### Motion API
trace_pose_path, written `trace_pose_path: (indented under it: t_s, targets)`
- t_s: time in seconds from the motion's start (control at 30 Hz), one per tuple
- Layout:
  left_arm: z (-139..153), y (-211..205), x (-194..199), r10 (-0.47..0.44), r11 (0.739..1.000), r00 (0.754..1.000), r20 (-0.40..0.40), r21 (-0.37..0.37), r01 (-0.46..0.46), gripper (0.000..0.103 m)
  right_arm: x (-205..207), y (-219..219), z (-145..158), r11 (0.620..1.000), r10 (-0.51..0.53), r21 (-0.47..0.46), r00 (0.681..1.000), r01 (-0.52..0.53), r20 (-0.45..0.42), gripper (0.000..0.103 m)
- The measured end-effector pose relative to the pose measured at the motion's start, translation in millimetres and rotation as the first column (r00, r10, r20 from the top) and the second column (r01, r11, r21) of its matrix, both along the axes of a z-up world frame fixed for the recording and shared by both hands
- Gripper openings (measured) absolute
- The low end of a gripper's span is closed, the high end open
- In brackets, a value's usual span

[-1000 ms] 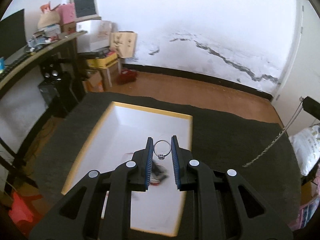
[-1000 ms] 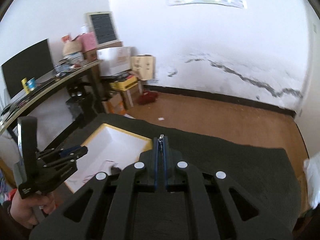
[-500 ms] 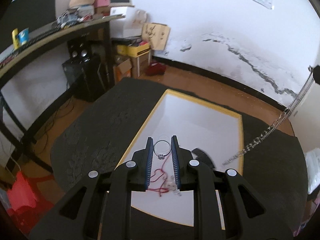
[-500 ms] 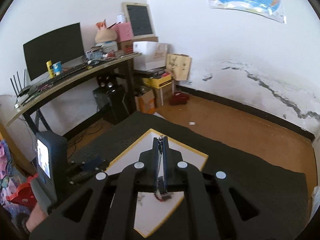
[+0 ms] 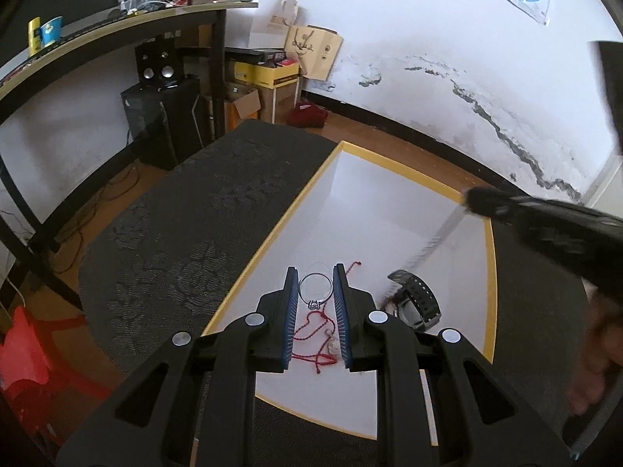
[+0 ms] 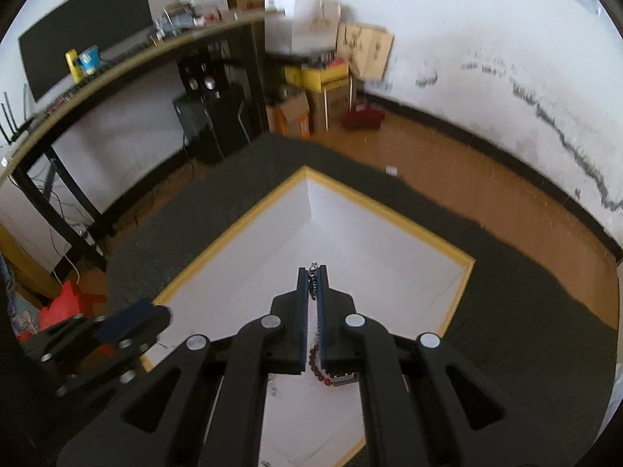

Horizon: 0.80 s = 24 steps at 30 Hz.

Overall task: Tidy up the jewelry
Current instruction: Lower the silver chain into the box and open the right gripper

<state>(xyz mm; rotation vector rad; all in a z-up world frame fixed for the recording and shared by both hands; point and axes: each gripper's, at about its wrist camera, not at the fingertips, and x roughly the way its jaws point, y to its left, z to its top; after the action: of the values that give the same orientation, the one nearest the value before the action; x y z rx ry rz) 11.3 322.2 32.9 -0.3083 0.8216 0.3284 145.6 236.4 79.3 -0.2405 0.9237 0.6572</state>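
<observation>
Both my grippers have come down over the white, yellow-rimmed shallow tray (image 5: 490, 241) since a second ago. My left gripper (image 5: 316, 292) pinches a thin silver ring with a small stone (image 5: 315, 290) between its narrowly set blue pads. Beneath it in the tray lie a red cord (image 5: 311, 329) and, just right, a black wristwatch (image 5: 418, 303). My right gripper (image 6: 312, 284) is clamped on a fine metal chain (image 6: 312, 278), whose blurred length hangs over the tray. Dark grey cloth (image 5: 187, 241) surrounds the tray.
</observation>
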Motion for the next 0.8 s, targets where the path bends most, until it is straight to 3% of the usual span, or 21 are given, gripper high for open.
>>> trace_pose_path:
  t_s: [0.2, 0.5, 0.63, 0.8]
  targets:
    - [-4, -1, 2, -0.018, 1.0, 1.0, -0.003, -0.006, 0.018, 0.018, 29, 21, -53, 0.998, -0.021, -0.068, 0.991, 0.012, -0.134, 0.004]
    - [-8, 2, 4, -0.028, 1.0, 1.0, -0.006, -0.013, 0.028, 0.018, 45, 38, -101, 0.981, -0.044, -0.195, 0.984, 0.01, -0.172, 0.004]
    - [-11, 0, 5, -0.036, 0.999, 0.999, -0.011, -0.016, 0.036, 0.018, 46, 42, -112, 0.975, -0.051, -0.223, 0.983, 0.011, -0.174, 0.004]
    - [-10, 1, 7, -0.039, 0.999, 0.999, -0.006, -0.019, 0.039, 0.018, 47, 41, -105, 0.981, -0.061, -0.191, 0.985, 0.029, -0.162, 0.005]
